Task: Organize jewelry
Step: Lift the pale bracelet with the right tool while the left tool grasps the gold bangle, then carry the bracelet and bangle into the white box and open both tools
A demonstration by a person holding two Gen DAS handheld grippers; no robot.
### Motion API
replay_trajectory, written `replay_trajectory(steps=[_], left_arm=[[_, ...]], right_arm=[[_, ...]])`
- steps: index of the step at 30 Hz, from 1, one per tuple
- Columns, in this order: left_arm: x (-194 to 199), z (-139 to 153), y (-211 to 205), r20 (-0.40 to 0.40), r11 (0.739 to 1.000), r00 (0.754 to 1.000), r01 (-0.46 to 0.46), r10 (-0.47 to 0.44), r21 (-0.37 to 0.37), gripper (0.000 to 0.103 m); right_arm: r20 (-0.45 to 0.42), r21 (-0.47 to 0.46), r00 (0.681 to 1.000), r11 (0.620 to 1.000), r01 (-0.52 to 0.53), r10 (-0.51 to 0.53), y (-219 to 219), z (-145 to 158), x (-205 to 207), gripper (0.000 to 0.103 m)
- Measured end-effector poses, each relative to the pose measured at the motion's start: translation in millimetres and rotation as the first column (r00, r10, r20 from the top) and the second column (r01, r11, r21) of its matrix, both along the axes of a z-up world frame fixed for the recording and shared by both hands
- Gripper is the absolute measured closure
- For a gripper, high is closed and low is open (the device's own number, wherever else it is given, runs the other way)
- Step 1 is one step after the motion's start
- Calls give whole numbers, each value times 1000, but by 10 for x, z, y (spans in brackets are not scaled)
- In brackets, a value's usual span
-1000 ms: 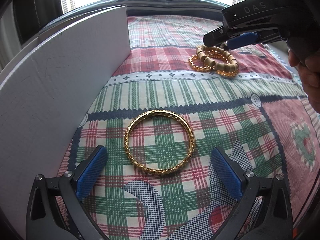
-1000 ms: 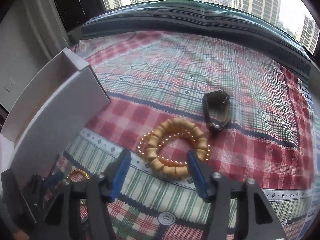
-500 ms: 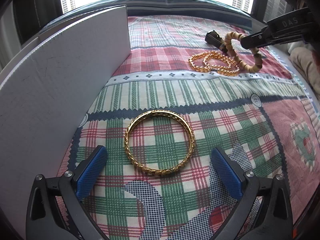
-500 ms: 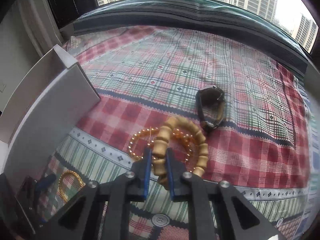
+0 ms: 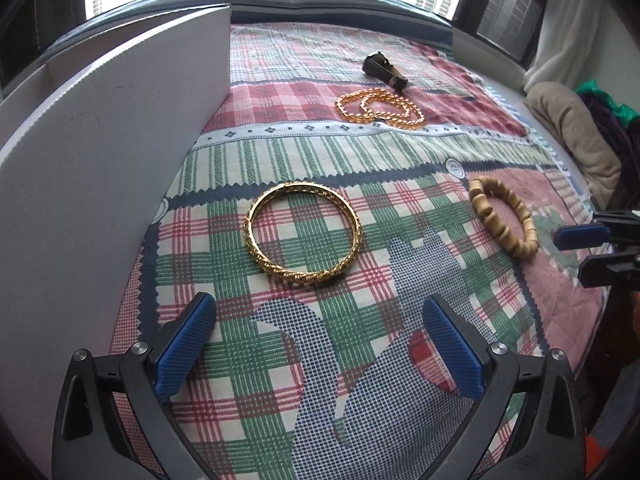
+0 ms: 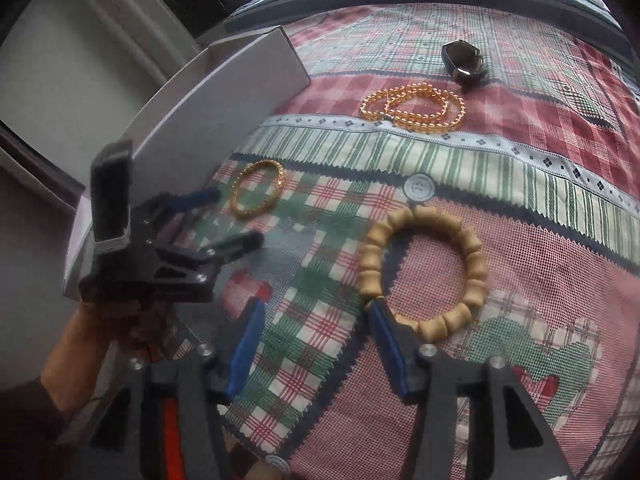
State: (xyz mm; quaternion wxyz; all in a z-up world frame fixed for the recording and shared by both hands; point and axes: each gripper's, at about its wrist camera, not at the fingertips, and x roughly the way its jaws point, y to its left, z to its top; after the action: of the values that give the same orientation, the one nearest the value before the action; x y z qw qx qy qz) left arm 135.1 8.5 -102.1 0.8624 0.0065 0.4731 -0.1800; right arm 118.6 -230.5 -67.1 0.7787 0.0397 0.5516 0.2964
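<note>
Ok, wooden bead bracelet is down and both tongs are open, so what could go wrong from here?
1. The right tongs have just opened, but one pad still overlaps the wooden bead bracelet, so pulling back might drag it.
2. The amber bead strand lies in overlapping loops and may snag or trail when lifted.
3. The gold bangle lies flat on soft cloth, so pads could slip off it.

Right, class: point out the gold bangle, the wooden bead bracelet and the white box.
gold bangle point(image 5: 256, 248): left wrist view, on its left rim.
wooden bead bracelet point(image 6: 476, 264): right wrist view, on a bead at its right side.
white box point(image 5: 100, 152): left wrist view, on its near wall.
</note>
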Motion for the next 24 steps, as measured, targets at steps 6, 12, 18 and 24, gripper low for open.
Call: replay_trajectory(steps=[6, 12, 18, 24], left_arm=[[241, -82, -160, 29, 984, 997, -69, 65, 167, 0], [330, -71, -299, 74, 988, 996, -53, 43, 142, 19], [176, 14, -297, 105, 983, 993, -66, 48, 173, 35], [-226, 349, -19, 96, 989, 986, -142, 139, 32, 35]], right_arm=[[119, 5, 981, 988, 152, -152, -498, 82, -259, 48], [164, -137, 966, 965, 224, -201, -640, -41, 105, 48], [213, -251, 969, 951, 179, -126, -296, -358, 370, 89], [251, -228, 956, 951, 209, -150, -292, 4, 208, 89]])
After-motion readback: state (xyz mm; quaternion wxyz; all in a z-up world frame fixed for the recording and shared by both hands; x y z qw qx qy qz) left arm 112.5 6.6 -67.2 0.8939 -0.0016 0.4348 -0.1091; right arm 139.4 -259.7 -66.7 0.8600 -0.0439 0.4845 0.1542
